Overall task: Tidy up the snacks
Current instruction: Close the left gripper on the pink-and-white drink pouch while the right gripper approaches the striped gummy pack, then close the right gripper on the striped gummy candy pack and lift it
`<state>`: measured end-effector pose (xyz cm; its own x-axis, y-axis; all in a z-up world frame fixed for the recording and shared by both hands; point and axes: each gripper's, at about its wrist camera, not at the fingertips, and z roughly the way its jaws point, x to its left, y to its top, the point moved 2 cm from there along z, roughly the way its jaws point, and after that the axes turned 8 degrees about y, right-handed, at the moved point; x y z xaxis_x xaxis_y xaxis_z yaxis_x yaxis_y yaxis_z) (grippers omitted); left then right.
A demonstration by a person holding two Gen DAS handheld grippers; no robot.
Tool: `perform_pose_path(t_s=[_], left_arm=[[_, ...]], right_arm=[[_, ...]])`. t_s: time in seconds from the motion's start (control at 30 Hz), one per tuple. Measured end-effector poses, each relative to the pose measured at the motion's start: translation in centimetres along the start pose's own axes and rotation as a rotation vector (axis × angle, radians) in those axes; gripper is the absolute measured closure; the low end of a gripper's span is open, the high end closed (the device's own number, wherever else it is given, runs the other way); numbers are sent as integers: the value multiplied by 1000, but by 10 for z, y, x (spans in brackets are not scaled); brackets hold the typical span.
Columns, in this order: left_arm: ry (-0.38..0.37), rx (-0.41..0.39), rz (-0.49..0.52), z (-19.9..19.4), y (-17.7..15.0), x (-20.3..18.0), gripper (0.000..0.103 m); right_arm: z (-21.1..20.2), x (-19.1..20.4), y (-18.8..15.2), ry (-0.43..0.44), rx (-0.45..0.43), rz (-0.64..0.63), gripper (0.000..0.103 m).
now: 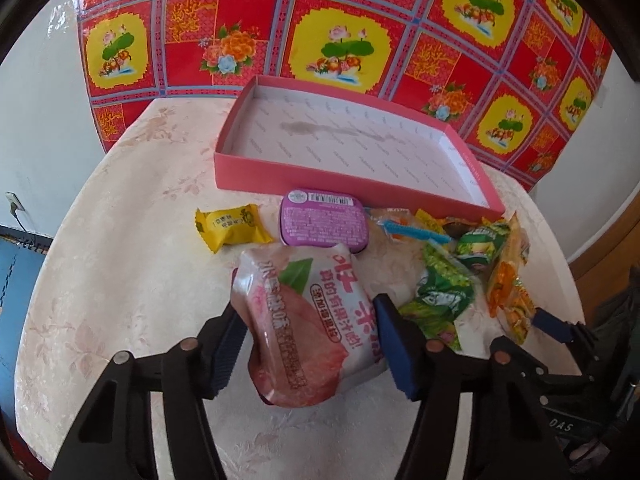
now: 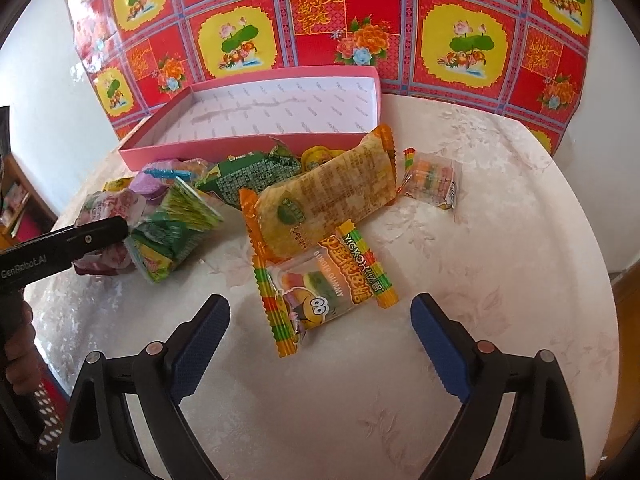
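Observation:
A pink peach-drink pouch [image 1: 304, 312] lies between the blue pads of my left gripper [image 1: 310, 340], which press on both of its sides. From the right wrist view the same gripper [image 2: 100, 232] shows at the left, with the pouch around its tip. My right gripper [image 2: 320, 304] stands open just above the table, and a burger gummy packet [image 2: 316, 292] lies ahead of its fingertips, untouched. The empty pink box [image 1: 280, 172] [image 2: 240, 148] sits behind the snack pile. Its floor is white and stained.
A purple tin [image 1: 322, 220], a yellow cake packet [image 1: 230, 228], green packets [image 1: 444, 292] [image 2: 176, 232], a long orange packet [image 2: 332, 196] and a rainbow candy packet [image 2: 430, 178] lie on the round table [image 2: 460, 320] under a pale floral cloth. A red patterned cloth [image 1: 360, 20] hangs behind.

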<state>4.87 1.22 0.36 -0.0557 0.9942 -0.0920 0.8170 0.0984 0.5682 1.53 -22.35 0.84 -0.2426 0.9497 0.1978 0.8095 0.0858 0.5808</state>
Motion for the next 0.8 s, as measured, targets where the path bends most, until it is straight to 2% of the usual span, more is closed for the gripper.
perform_pose_path(t_s=[0.13, 0.3, 0.47, 0.53, 0.77, 0.8], left_arm=[[-1, -19, -9, -10, 0, 4, 38], [6, -35, -21, -20, -2, 9, 38], [10, -56, -29, -30, -2, 12, 38], [16, -63, -28, -33, -3, 12, 38], [23, -76, -41, -42, -3, 15, 38], [24, -77, -42, -42, -3, 15, 38]], right_arm=[[-1, -1, -1, -4, -1, 0, 10], [-3, -5, 2, 18, -8, 16, 23], [1, -5, 4, 16, -25, 5, 25], [1, -5, 4, 11, -36, -3, 29], [-5, -2, 0, 47, -49, -10, 56], [-6, -2, 0, 49, -49, -10, 56]])
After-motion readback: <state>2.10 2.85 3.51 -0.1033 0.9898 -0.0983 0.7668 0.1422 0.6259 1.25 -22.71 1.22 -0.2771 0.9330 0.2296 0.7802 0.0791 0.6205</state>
